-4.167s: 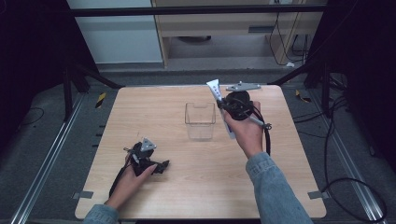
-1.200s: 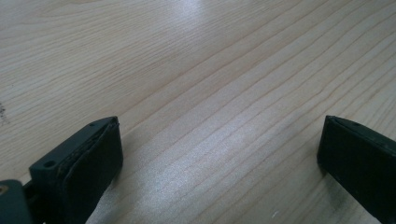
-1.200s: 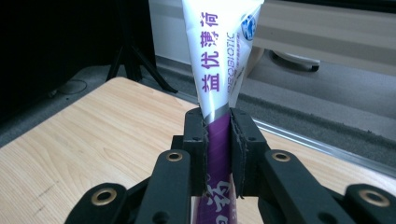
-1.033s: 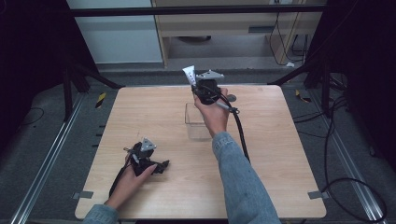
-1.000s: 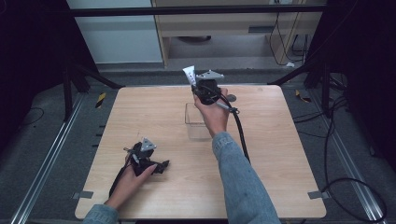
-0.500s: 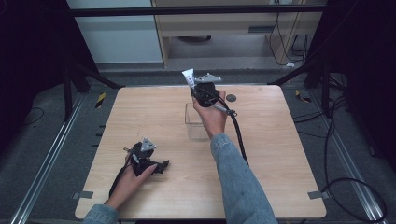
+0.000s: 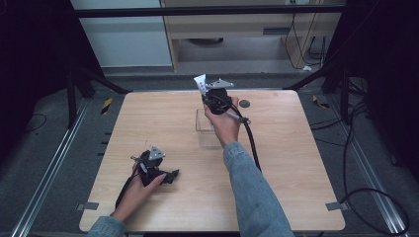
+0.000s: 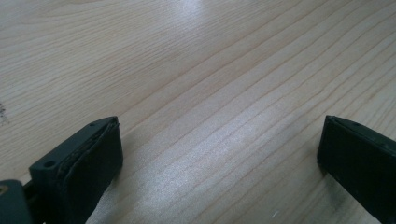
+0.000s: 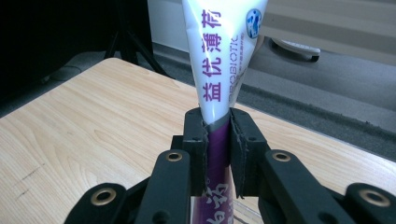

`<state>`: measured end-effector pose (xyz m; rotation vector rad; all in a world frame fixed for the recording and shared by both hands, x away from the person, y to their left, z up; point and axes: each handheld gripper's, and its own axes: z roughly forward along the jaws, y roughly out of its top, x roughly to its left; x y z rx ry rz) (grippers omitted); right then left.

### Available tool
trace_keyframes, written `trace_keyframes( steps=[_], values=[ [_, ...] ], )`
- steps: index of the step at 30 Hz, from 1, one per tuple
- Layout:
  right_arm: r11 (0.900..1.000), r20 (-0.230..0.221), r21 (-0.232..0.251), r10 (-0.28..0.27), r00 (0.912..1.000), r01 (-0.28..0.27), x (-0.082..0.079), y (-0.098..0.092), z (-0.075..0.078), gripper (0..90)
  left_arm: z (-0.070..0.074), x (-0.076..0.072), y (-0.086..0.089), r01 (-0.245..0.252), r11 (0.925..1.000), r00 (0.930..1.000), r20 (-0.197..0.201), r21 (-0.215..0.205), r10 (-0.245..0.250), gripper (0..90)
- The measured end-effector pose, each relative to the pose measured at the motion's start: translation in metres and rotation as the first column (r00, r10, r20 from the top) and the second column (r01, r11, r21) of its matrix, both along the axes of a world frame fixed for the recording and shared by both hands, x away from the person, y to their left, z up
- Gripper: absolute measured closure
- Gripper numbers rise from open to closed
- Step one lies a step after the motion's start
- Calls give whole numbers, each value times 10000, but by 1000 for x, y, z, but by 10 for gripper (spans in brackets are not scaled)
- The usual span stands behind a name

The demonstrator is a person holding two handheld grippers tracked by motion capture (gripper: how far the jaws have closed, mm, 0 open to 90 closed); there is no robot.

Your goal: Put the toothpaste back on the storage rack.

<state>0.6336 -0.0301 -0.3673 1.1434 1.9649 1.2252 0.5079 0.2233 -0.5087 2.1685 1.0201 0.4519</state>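
My right gripper (image 9: 217, 122) is shut on a white and purple tube (image 9: 224, 56) with purple lettering, gripped across its purple lower part; the flat white end sticks up past the jaws. In the high view the right gripper (image 7: 207, 95) holds the tube (image 7: 199, 83) over the far edge of a clear plastic box (image 7: 210, 134) at mid-table. The tube's lower end is hidden behind the jaws and hand. My left gripper (image 7: 170, 175) rests on the table near the front left. In the left gripper view its jaws (image 8: 219, 140) stand wide open over bare wood.
The wooden table (image 7: 296, 163) has a small dark round mark (image 7: 244, 103) to the right of the right hand. A black cable (image 7: 252, 143) trails from the right gripper along the sleeve. Dark floor, metal rails and a cabinet surround the table.
The right gripper carried the tube leftward from the box's right side to above the box's far edge, then barely shifted in the last second. The left gripper stayed put.
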Motion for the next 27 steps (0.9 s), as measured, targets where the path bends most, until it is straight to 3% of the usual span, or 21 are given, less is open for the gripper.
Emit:
trace_keyframes(
  steps=[5,20,27],
  values=[
    [9997,-105,-238,24,9999,-26,-1,0,-1,782,0,0,0,2,10000,10000,2,1,-2,0],
    [9996,-58,-283,86,9999,-87,-5,-1,3,781,0,0,0,1,10000,10000,6,0,-1,0],
    [9993,-249,-318,165,9996,-173,-9,-2,-1,782,0,0,0,-15,10000,10000,-8,-20,15,0]
  ],
)
